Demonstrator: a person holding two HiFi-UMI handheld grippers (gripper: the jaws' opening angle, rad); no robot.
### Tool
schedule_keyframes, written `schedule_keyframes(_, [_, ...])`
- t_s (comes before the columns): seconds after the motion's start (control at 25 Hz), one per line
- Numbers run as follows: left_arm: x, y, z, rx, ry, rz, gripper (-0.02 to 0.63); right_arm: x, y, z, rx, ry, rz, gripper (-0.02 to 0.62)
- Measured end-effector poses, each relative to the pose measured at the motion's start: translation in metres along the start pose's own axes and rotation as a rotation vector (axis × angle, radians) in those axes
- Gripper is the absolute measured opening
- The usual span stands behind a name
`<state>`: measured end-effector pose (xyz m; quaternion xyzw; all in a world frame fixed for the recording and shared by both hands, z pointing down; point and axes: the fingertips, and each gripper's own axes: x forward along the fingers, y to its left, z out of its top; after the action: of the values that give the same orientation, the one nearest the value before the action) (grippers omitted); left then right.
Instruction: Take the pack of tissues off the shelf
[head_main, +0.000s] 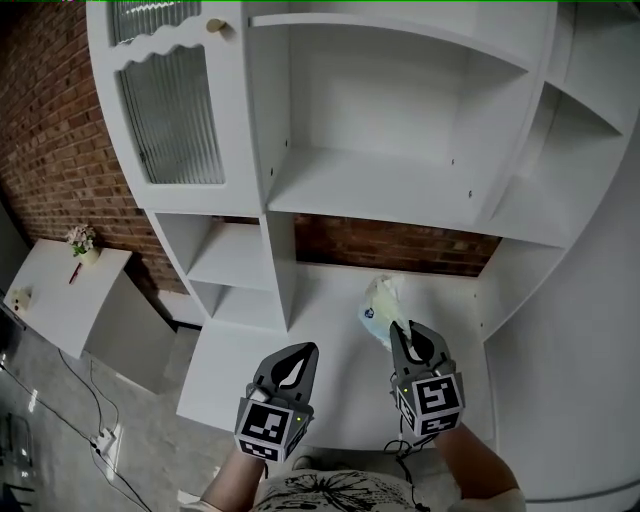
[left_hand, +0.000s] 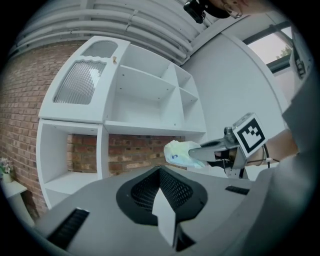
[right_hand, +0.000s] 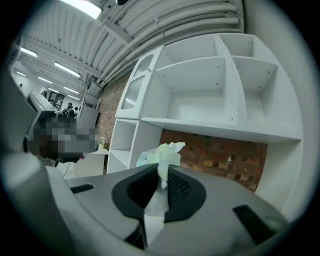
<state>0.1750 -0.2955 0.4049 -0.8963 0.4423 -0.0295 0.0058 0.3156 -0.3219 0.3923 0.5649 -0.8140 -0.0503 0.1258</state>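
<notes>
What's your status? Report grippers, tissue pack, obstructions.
Right gripper shut on pack of tissues, pinching its wrapper edge. Left gripper shut, empty. Pack looks clear of white shelf. Nothing in the way.

- A workshop-like indoor hall is suggested.
- A white shelf unit (head_main: 400, 190) is set against a brick wall (head_main: 60, 130).
- Ceiling pipes (right_hand: 175, 22) and strip lights (right_hand: 67, 69) are seen overhead, far left.
</notes>
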Motion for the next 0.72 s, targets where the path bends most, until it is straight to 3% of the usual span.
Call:
schedule_keyframes(0.28, [-0.003, -0.003, -0.022, -0.011, 0.040, -0.003, 0.014, -0.027, 0.017, -0.070, 0.132, 0.040, 0.010, 0.027])
schedule_keyframes(0.44, [-0.001, -0.007, -0.028, -0.002, 0.056, -0.014, 0.014, -0.035, 0.014, -0.070, 0.119, 0.006, -0.027, 0.023])
schedule_keyframes(0.72, [0.007, -0.006, -0.027, 0.007, 0.061, -0.029, 0.014, -0.028, 0.010, -0.061, 0.096, -0.005, -0.020, 0.021])
